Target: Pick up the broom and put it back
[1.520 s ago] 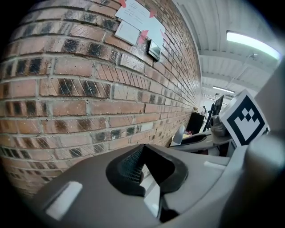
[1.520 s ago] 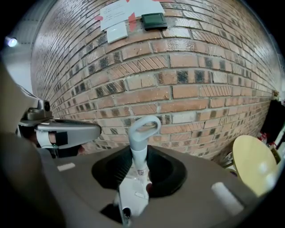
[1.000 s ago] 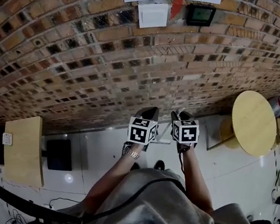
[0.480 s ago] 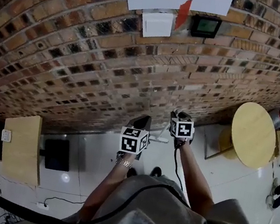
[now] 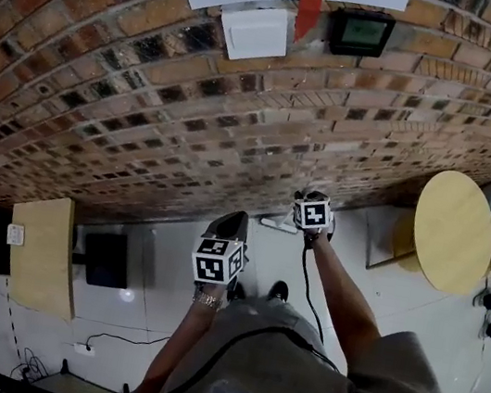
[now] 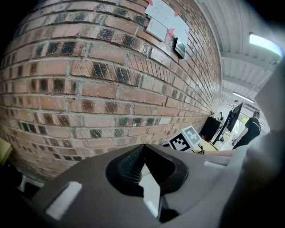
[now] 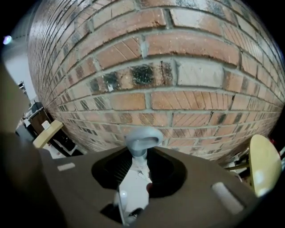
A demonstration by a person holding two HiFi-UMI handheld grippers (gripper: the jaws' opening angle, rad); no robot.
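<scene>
In the right gripper view the broom's white handle (image 7: 135,180) runs up between the jaws, and its grey hanging loop (image 7: 143,139) sticks out past the tips against the brick wall (image 7: 178,67). My right gripper (image 7: 139,162) is shut on that handle. In the head view the right gripper (image 5: 313,199) is held low near the foot of the wall, and the broom below it is hidden. My left gripper (image 5: 228,227) hangs nearer the person, to the left. Its jaws (image 6: 142,149) meet at the tips with nothing between them.
A round wooden table (image 5: 454,230) stands at the right by the wall. A wooden cabinet (image 5: 41,251) and a black box (image 5: 106,258) stand at the left. A small white object (image 5: 276,225) lies at the wall's foot. A white panel (image 5: 255,33) and a black device (image 5: 361,32) hang on the wall. A person (image 6: 250,129) stands far off.
Both grippers have sunk toward the floor, the right one much further, with the handle still in its jaws. The left gripper has drifted left and nearer the person.
</scene>
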